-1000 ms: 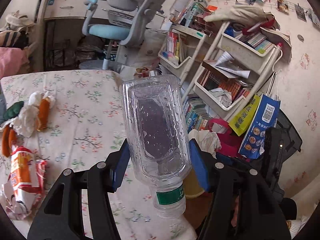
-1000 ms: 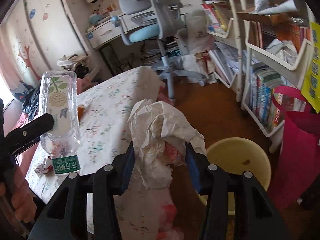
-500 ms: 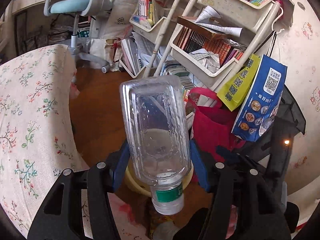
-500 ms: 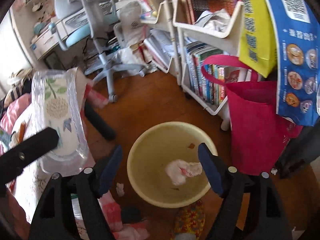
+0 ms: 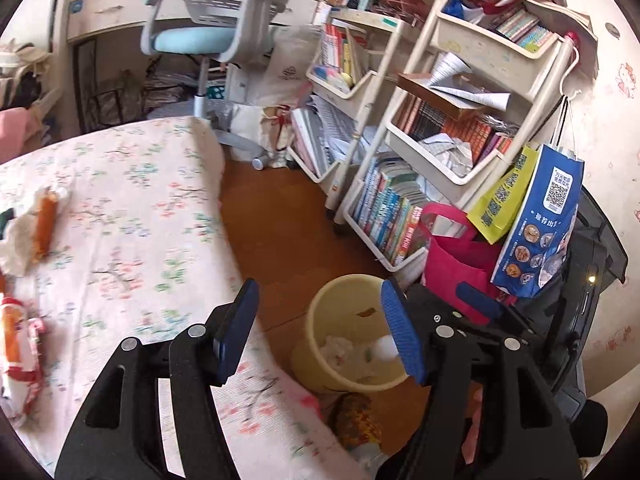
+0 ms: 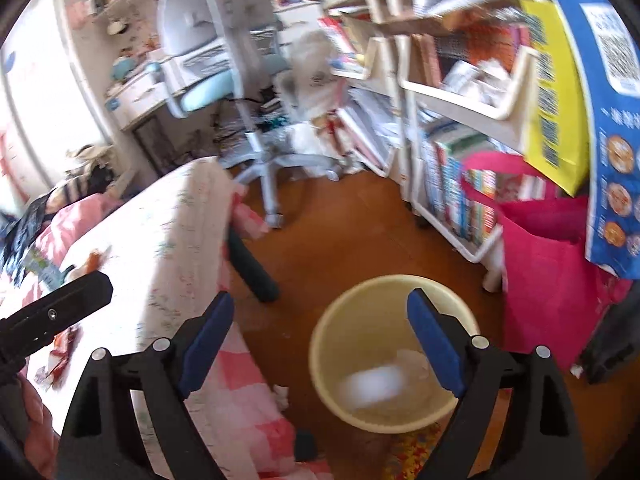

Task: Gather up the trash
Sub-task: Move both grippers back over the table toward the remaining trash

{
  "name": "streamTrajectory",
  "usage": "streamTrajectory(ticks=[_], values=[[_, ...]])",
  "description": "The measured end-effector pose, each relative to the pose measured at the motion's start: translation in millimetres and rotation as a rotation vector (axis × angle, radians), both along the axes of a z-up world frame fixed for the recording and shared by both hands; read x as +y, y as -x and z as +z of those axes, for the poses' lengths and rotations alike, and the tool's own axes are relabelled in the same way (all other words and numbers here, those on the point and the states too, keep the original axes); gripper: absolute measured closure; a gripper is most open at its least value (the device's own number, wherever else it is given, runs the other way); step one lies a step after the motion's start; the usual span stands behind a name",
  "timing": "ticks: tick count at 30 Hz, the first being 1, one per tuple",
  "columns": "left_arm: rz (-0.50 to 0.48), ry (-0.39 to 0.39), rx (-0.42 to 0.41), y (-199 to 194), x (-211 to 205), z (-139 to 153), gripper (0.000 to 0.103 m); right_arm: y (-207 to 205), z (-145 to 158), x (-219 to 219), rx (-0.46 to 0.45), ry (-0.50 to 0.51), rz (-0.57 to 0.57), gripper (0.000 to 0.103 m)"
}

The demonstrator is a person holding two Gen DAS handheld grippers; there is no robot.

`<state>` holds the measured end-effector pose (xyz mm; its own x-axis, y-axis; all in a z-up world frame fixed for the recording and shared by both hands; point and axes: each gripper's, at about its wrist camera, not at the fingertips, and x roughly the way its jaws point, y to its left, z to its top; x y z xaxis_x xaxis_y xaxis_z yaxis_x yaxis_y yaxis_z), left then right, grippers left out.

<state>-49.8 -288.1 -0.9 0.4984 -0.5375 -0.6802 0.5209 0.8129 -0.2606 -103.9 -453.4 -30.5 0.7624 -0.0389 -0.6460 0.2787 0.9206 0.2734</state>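
A yellow bin (image 5: 320,320) stands on the wooden floor beside the table; it also shows in the right wrist view (image 6: 332,320). Inside lie crumpled paper (image 5: 336,348) and the clear bottle, blurred white (image 6: 374,384). My left gripper (image 5: 320,332) is open and empty above the table edge and bin. My right gripper (image 6: 320,340) is open and empty over the bin. Crumpled tissue with an orange wrapper (image 5: 38,220) and a red-and-white snack packet (image 5: 16,356) lie on the floral tablecloth (image 5: 132,200).
White book carts (image 5: 436,152) stand behind the bin. A pink bag (image 5: 452,264) and hanging blue and yellow bags (image 5: 536,220) are right of it. A blue office chair (image 5: 208,36) stands at the back. A black table leg (image 6: 250,264) slants near the bin.
My left gripper opened and the clear bottle dropped into the bin. My right gripper, open since half a second ago, stays over the bin. The left view swung back toward the table.
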Motion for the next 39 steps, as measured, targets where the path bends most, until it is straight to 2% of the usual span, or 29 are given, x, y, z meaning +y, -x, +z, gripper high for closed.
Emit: streamTrajectory(ticks=[5,8,11,15,18,20,24,29,32,35,39], values=[[0.090,-0.005,-0.028,10,66,14,0.038,0,15,39,-0.062,0.091,0.121,0.016],[0.152,0.013,-0.042,18,110,26,0.037,12,24,64,-0.079,0.083,0.163,0.016],[0.206,0.005,-0.093,31,148,37,0.034,23,34,91,-0.108,0.060,0.211,0.015],[0.324,0.006,-0.133,40,194,37,0.033,30,49,131,-0.139,0.113,0.299,0.015],[0.403,0.040,-0.100,33,218,30,0.033,37,52,150,-0.145,0.132,0.361,0.014],[0.427,0.059,-0.087,28,226,28,0.033,41,52,159,-0.148,0.147,0.410,0.014],[0.423,0.030,-0.092,24,225,25,0.033,40,48,175,-0.142,0.177,0.492,0.014],[0.445,0.011,-0.067,18,227,16,0.033,31,45,174,-0.134,0.157,0.519,0.014],[0.484,0.022,-0.036,12,238,10,0.033,20,45,174,-0.130,0.165,0.556,0.014],[0.531,-0.009,-0.030,7,251,7,0.033,6,45,178,-0.129,0.191,0.603,0.014],[0.622,-0.043,-0.030,5,277,-1,0.033,-9,33,184,-0.116,0.137,0.628,0.014]])
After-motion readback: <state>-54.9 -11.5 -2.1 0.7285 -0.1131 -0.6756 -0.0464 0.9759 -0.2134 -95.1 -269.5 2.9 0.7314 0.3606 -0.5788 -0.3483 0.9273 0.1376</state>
